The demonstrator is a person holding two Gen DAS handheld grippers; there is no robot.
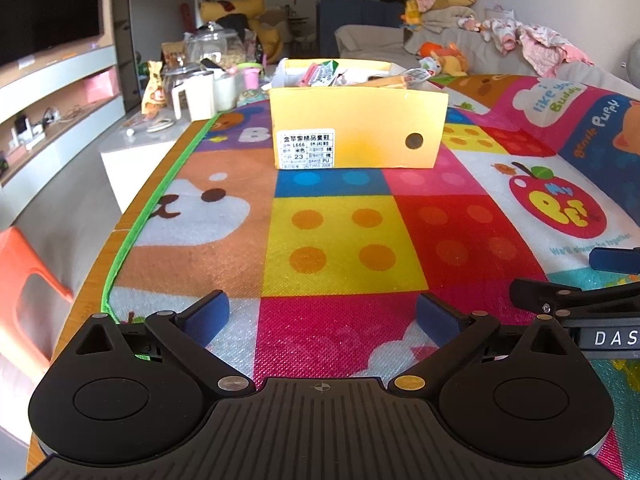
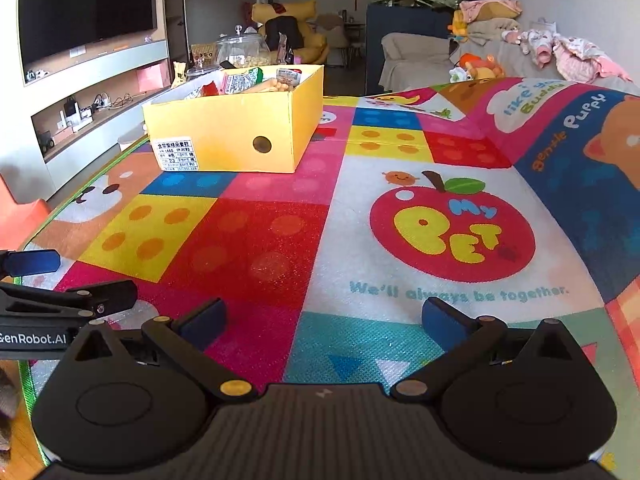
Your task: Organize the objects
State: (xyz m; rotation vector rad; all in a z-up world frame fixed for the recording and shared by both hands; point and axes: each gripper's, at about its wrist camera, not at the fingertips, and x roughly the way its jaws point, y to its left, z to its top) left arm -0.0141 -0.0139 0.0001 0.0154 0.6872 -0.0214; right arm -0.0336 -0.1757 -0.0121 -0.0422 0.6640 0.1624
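Yellow box (image 1: 358,128), snacks (image 1: 320,74) piled inside
White label, round hole; sat toward mat's (image 1: 340,240) far edge, both grippers (image 1: 324,316) (image 2: 324,318) wide, empty

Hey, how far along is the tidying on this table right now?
Seemingly done: the yellow box on the play mat already holds snack packets, and no loose items lie on the mat in view. In hand: nothing; the left gripper and right gripper are both open and empty. Possibly left: the jars and cups beyond the mat's far left corner, if they count.
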